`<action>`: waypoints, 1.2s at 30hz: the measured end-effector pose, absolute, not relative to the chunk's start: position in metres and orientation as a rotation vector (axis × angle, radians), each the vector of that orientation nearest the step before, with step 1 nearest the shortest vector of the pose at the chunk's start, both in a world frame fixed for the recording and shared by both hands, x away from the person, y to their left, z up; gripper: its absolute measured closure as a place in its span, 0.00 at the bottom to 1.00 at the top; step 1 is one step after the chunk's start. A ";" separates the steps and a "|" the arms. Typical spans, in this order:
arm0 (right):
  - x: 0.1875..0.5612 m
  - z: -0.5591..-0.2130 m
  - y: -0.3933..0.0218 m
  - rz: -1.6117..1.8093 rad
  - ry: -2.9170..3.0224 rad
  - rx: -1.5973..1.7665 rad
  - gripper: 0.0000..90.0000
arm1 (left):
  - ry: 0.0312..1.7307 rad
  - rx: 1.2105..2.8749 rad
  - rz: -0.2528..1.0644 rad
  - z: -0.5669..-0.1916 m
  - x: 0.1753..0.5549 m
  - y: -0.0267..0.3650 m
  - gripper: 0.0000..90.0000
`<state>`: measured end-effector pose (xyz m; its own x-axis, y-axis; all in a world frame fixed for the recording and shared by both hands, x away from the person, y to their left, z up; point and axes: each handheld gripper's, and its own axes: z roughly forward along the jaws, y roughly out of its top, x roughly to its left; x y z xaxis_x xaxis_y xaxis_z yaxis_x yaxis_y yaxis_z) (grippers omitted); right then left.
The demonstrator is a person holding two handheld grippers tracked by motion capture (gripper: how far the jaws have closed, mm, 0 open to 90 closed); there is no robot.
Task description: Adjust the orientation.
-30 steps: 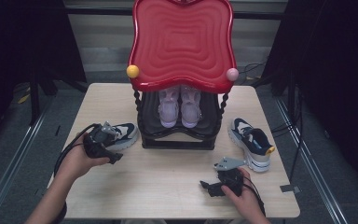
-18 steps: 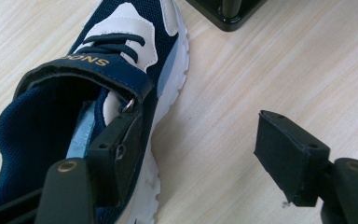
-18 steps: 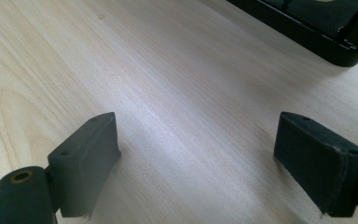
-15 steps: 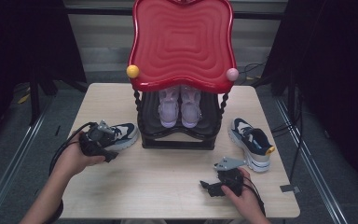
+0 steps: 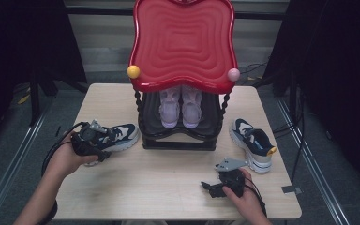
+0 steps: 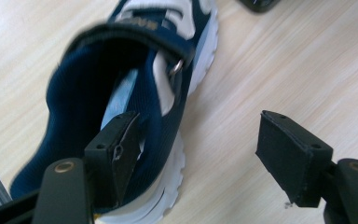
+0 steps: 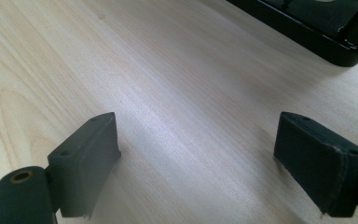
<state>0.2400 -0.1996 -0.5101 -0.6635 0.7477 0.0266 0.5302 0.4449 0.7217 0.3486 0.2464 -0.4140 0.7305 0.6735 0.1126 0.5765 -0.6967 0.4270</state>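
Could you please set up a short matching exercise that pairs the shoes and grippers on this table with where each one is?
1. navy shoe
2. pink shoes
3. shoe with yellow heel tab
4. right gripper

A. on the rack's lower shelf
B. over bare table, open
C. at the left gripper, one finger inside its opening
D. right of the rack

Pairs: 1-C, 2-A, 3-D, 4-B

Overhead light brightens the pale wooden counter and glares on the glossy red wavy tray top; surroundings stay dark. The navy-and-white sneaker appears slightly motion-blurred, with soft shadows beneath it.
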 end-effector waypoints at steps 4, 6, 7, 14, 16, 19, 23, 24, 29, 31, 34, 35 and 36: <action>0.240 -0.510 -0.200 1.043 2.404 1.097 0.14 | 0.967 2.578 0.351 -0.421 0.351 0.242 0.34; 0.240 -0.510 -0.200 1.043 2.405 1.097 0.15 | 0.947 2.610 0.360 -0.424 0.353 0.240 0.36; 0.240 -0.510 -0.200 1.042 2.405 1.097 0.15 | 0.949 2.617 0.359 -0.425 0.354 0.239 0.38; 0.240 -0.510 -0.200 1.043 2.404 1.098 0.14 | 0.952 2.636 0.411 -0.426 0.359 0.241 0.61; 0.240 -0.510 -0.200 1.043 2.404 1.097 0.15 | 0.967 2.632 0.417 -0.425 0.358 0.241 0.70; 0.240 -0.510 -0.200 1.043 2.404 1.097 0.15 | 0.984 2.636 0.393 -0.423 0.358 0.241 0.80; 0.240 -0.510 -0.200 1.044 2.403 1.098 0.15 | 1.009 2.639 0.357 -0.421 0.356 0.237 0.85; 0.240 -0.510 -0.200 1.043 2.404 1.098 0.14 | 1.014 2.639 0.355 -0.421 0.356 0.235 0.86; 0.240 -0.510 -0.200 1.043 2.405 1.097 0.15 | 1.072 2.563 0.319 -0.414 0.348 0.223 0.87; 0.240 -0.510 -0.200 1.043 2.404 1.098 0.14 | 1.066 2.571 0.299 -0.411 0.343 0.217 0.86; 0.240 -0.510 -0.200 1.043 2.404 1.098 0.15 | 1.067 2.572 0.276 -0.408 0.336 0.208 0.86; 0.240 -0.510 -0.199 1.044 2.403 1.097 0.15 | 1.062 2.576 0.265 -0.408 0.334 0.205 0.86; 0.240 -0.510 -0.199 1.043 2.403 1.098 0.15 | 1.072 2.572 0.252 -0.409 0.331 0.203 0.85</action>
<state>0.2399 -0.1995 -0.5101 -0.6631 0.7481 0.0269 0.5304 0.4442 0.7220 0.3311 0.2026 -0.4088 0.6991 0.7143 0.0317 0.6535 -0.6563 0.3769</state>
